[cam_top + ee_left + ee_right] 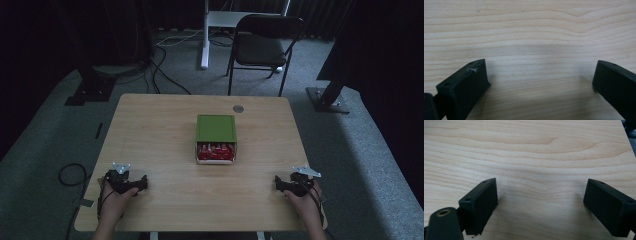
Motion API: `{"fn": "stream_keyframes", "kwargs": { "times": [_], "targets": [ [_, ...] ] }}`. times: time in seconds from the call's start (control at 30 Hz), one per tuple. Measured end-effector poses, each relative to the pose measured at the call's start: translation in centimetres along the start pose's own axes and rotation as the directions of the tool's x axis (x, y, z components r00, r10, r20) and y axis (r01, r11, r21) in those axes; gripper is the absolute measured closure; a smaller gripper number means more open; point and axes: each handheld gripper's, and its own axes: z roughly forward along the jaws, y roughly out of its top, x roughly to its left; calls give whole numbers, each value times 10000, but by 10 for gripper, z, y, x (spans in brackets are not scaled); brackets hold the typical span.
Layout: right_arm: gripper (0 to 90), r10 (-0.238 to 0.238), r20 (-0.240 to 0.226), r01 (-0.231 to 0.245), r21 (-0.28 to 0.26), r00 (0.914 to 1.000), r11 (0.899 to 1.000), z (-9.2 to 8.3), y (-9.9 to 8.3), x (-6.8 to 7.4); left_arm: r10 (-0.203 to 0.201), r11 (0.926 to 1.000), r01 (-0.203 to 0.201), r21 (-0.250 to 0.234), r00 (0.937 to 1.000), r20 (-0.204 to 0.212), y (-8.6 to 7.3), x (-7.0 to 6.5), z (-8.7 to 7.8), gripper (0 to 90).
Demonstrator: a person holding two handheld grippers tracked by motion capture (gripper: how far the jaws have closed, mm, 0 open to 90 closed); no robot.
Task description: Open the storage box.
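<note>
- So nothing's really kicked off yet as far as I can judge. The green box (pixel 215 128) sits in the middle of the table (pixel 150 130), its near end open, with red packets (pixel 215 151) showing inside, all tucked in.
- Whatever gets done with that box, pulling packets out or closing it, the whole job is ahead of me, I'd say.
- My left gripper (pixel 141 183) is parked at the near left edge of the table, well apart from the box. In the left gripper view the jaws stand wide apart with bare wood grain between them, holding nothing.
- My right gripper (pixel 278 183) sits at the near right edge, same deal: jaws spread wide in the right gripper view, nothing between them but tabletop.
- There's a small round grommet (pixel 238 108) just beyond the box.
</note>
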Motion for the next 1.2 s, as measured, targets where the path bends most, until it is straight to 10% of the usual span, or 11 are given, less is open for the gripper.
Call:
{"fn": "stream_keyframes", "kwargs": {
  "times": [0.57,1.2],
  "targets": [
    [111,-78,-74,78,5,9999,10000,2,1,0,1480,9883,-1429,-533,9830,1082,4,-33,-4,8],
    [111,-87,-88,87,5,9999,10000,2,1,0,3658,9291,-3531,-1099,9211,1333,16,-89,-5,8]
  ]
}}
